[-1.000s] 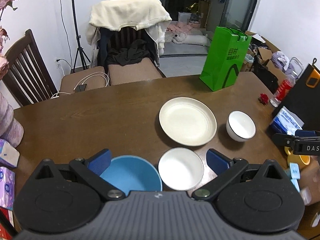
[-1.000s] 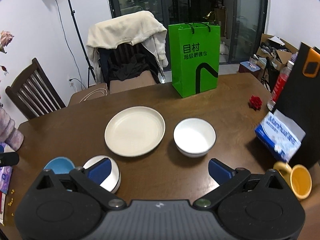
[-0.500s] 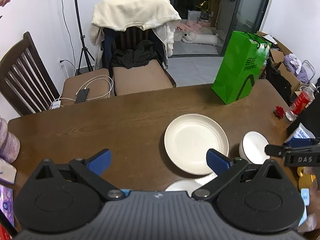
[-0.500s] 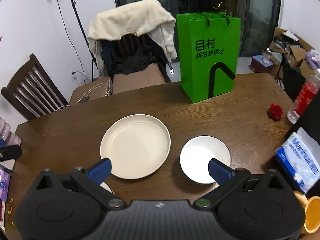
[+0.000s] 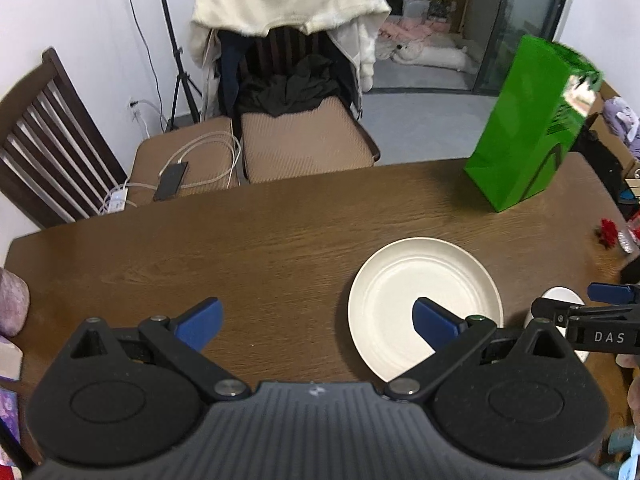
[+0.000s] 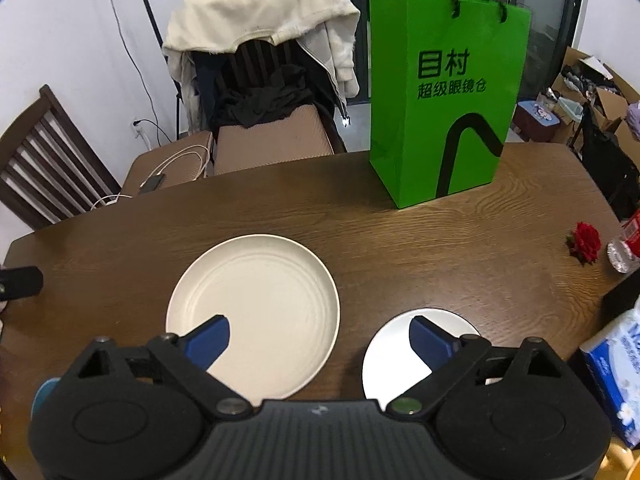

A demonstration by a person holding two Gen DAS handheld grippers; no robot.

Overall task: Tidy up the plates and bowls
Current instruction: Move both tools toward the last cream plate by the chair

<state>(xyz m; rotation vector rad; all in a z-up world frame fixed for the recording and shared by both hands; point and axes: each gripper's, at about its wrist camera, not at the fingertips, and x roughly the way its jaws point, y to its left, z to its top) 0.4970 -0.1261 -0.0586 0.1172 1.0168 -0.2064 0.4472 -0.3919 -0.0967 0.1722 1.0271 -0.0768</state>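
At the far left of my right-hand view a slatted wooden chair stands against the wall, and next to it a second chair is draped with a cream jacket, dark clothes heaped on its seat; a phone on a white cable lies on the cushion between them. My left gripper hangs over the brown table with its blue pads spread wide and only bare wood between them, the right pad overlapping the near edge of the cream plate in the picture, though I cannot tell that it touches. That plate sits flat near the middle of the table, empty. My right gripper is also spread wide, its jaws having just narrowed slightly, and nothing is pinched between them: the left pad shows over the plate's near rim, the right pad over the white bowl, and plain tabletop fills the gap. The bowl stands upright just beside the plate on its right, apart from it. Farther back a green paper bag stands upright near the table's far edge. To the right lie a red rose and, at the frame's edge, a blue-and-white tissue pack.
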